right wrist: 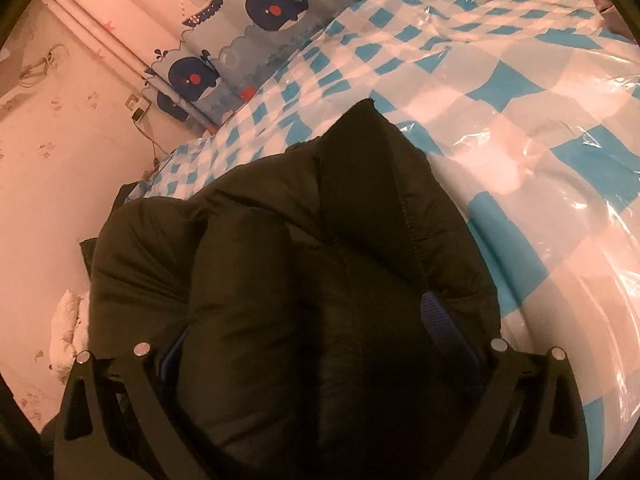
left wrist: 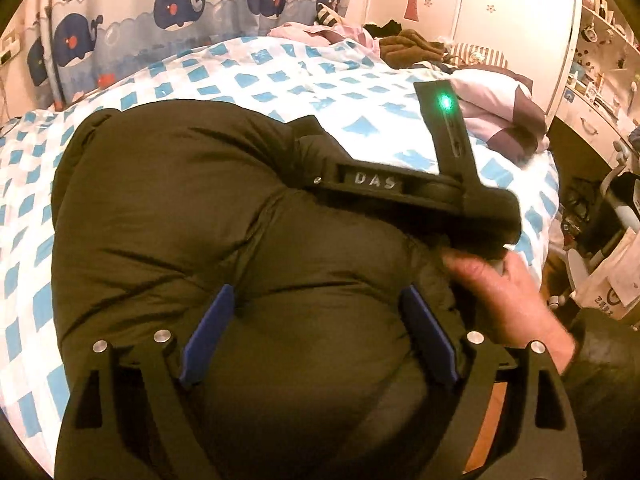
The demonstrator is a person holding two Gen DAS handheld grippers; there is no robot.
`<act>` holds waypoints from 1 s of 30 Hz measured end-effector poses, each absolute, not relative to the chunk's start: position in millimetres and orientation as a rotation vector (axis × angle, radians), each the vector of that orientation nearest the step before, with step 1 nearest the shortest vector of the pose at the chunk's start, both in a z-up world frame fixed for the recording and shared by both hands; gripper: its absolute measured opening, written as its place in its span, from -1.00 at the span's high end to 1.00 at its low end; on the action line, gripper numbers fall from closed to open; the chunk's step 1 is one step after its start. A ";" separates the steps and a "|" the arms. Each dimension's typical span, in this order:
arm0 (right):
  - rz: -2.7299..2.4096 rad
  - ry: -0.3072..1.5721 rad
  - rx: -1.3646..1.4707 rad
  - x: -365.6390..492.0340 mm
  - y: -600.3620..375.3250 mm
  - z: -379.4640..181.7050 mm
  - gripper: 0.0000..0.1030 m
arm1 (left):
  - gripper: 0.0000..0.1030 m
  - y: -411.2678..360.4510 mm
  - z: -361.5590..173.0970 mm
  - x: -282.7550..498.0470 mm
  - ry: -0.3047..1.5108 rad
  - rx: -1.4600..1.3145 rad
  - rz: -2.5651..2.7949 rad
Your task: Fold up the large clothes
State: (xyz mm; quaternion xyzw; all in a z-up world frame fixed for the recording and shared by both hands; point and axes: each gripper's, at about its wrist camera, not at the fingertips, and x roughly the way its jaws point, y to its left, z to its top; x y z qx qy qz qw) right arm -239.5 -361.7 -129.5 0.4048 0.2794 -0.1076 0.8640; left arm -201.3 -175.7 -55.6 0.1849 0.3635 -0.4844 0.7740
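While bulked across the lower centre of both views, dark puffer jacket (left wrist: 224, 216) heaped on checked blue-and-white bedcover (left wrist: 256, 76), folded bundle running from bottom of frame up toward upper left. Left gripper (left wrist: 318, 334) spread wide above the padding, blue pads (left wrist: 208, 334) apart and pressing on nothing, jacket surface lying between and under them but not pinched. Right gripper (right wrist: 320, 344) buried in jacket (right wrist: 304, 280): thick roll of fabric fills the gap, one blue pad (right wrist: 436, 316) peeping at right of the roll, the other barely glimpsed at left; looks clamped on that roll, though contact mostly hidden. Seen from left wrist, right tool's body with green light (left wrist: 446, 102) crosses middle right, bare hand (left wrist: 516, 300) below it at the jacket's right edge. Likely nearer for the next tuck: left claw, directly over the bundle's middle. Open bedcover (right wrist: 520, 120) stretches to upper right, plenty of room there; clothes pile (left wrist: 404, 44) at top, wall and whale curtain (right wrist: 276, 8) closing in at upper left.
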 end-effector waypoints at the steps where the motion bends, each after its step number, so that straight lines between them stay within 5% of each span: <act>1: -0.223 0.599 0.850 -238.1 -360.3 -123.5 -0.86 | -0.59 -175.0 -54.1 -202.5 0.786 0.403 -1.043; 8: -0.283 0.456 0.672 -284.2 -314.2 -45.4 -0.86 | -0.59 -164.9 -40.2 -205.5 0.761 0.383 -1.000; 14: -0.259 0.512 0.745 -269.3 -312.3 -115.5 -0.86 | -0.58 -160.1 -31.3 -210.1 0.758 0.399 -0.972; 20: -0.238 0.507 0.791 -269.7 -319.0 -123.5 -0.86 | -0.58 -132.8 -1.8 -180.9 0.717 0.255 -0.872; 30: -0.214 0.649 0.753 -257.8 -318.9 -120.0 -0.86 | -0.66 -144.8 -57.5 -141.8 0.927 0.309 -0.817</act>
